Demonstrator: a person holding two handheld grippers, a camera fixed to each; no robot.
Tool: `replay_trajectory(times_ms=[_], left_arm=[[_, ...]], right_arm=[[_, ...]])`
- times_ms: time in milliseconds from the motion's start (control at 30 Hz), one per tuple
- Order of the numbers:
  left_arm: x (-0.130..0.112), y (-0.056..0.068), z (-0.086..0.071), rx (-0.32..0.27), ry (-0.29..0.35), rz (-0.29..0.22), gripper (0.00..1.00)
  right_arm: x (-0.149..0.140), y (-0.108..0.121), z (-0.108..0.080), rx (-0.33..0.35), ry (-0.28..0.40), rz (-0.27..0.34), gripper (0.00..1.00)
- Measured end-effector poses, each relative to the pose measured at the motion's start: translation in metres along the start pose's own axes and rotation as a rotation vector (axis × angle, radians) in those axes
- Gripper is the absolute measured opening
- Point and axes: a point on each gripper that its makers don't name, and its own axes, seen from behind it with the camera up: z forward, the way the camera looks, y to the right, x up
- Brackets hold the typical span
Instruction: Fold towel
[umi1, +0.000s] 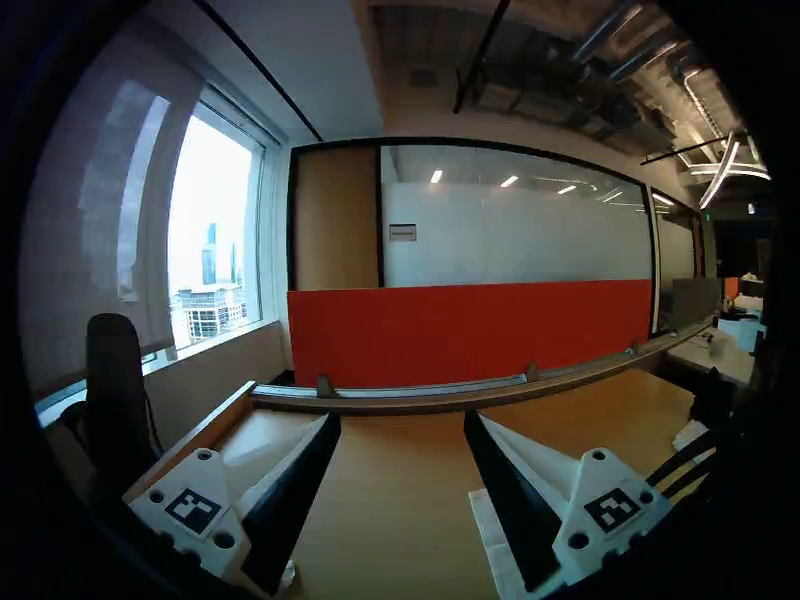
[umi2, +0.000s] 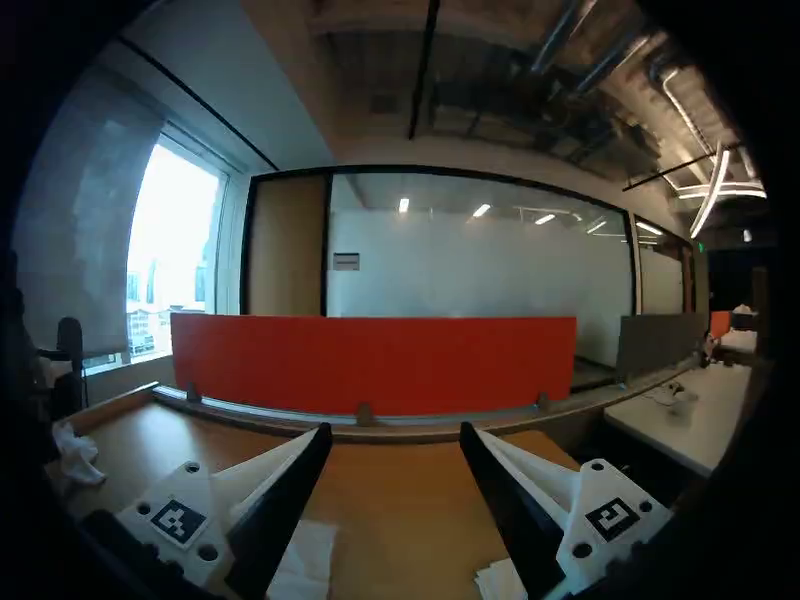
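**Left gripper view.** Left gripper (umi1: 400, 425) spread wide, both fingers reaching forward above the desk (umi1: 400, 500), gripping nothing. Towel (umi1: 482, 545) white, lying flat on the desk at the bottom edge, just beside the inner face of the finger on the view's right and passing under it. Too little of the towel in sight to tell its long axis or which way it points. Beyond the desk, a red divider (umi1: 470, 330) along the far edge and a frosted glass wall (umi1: 510, 240) behind it. On the left, a window (umi1: 210, 250) with a black chair (umi1: 115, 390) below it.

**Right gripper view.** Right gripper (umi2: 395, 430) likewise wide, fingers apart over bare wood, holding nothing. Towel (umi2: 305, 555) seen as two white patches at the bottom edge, with wood between them. One patch just beside the inner face of the finger on the view's left, the other by the base of the finger on the view's right. One piece or two, and the long axis, impossible to tell. Seen here besides: a crumpled white wad (umi2: 75, 455) on the desk at far left, well apart from the towel. Also a white side table (umi2: 680, 420) at right, past the desk's end. Divider square across the view, glass wall above it.
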Motion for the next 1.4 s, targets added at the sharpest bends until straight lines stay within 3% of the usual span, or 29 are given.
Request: replay_trajectory(times_ms=[467,867,1400], left_arm=[[-0.009,0.016,-0.002,-0.089,-0.074,0.052,0.92],[-0.036,0.033,-0.01,-0.173,-0.16,0.121,0.92],[-0.078,0.068,-0.035,-0.291,-0.28,0.112,0.92]], right_arm=[[-0.005,-0.023,-0.007,0.109,-0.077,-0.112,0.99],[-0.02,-0.046,-0.012,0.238,-0.152,-0.157,1.0],[-0.064,-0.07,-0.031,0.408,-0.305,-0.225,1.0]])
